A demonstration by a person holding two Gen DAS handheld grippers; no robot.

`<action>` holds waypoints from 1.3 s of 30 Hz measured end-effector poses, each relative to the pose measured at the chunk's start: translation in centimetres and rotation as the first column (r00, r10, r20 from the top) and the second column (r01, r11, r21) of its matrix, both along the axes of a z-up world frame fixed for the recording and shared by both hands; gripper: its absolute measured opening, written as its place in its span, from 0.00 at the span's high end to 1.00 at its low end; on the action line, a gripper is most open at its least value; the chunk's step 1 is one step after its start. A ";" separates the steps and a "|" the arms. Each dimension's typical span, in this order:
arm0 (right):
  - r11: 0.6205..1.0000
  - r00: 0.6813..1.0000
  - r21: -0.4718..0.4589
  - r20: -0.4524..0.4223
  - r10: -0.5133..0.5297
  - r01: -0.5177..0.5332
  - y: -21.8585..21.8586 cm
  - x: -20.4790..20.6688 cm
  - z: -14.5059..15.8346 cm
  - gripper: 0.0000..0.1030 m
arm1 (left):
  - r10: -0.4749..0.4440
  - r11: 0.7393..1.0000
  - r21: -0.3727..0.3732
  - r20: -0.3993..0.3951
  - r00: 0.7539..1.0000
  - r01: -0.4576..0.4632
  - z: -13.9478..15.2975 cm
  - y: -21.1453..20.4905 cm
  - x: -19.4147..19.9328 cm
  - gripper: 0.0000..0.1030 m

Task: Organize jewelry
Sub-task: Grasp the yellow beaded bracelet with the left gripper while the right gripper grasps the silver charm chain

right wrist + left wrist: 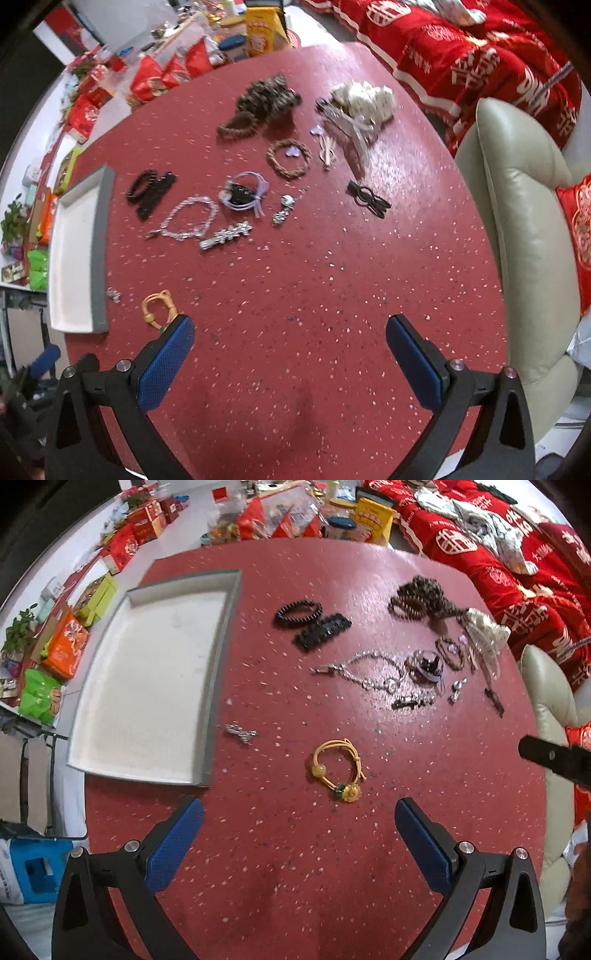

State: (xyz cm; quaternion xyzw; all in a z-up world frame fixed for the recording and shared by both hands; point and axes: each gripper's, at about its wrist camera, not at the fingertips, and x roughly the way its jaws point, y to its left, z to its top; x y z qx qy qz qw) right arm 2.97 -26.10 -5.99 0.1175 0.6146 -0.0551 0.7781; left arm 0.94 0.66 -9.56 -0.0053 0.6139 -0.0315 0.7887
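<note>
Both grippers, left (pixel 299 825) and right (pixel 290 341), hang spread and empty over a speckled red table (pixel 280 849). Jewelry lies loose: yellow cord bracelet (pixel 338 770), silver chain (pixel 364 674), beside an empty white tray (pixel 147 679).

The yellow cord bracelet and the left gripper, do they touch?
Apart. The left wrist view shows bare red table between the yellow cord bracelet and the open left gripper.

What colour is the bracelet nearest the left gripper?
Yellow bracelet, clearest in the left wrist view.
</note>
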 end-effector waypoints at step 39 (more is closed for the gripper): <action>0.986 0.989 -0.149 0.116 0.091 -0.073 0.9 10.7 -9.5 0.48 | -0.071 0.997 0.044 0.099 0.993 0.067 -8.6 -6.0 3.5 0.39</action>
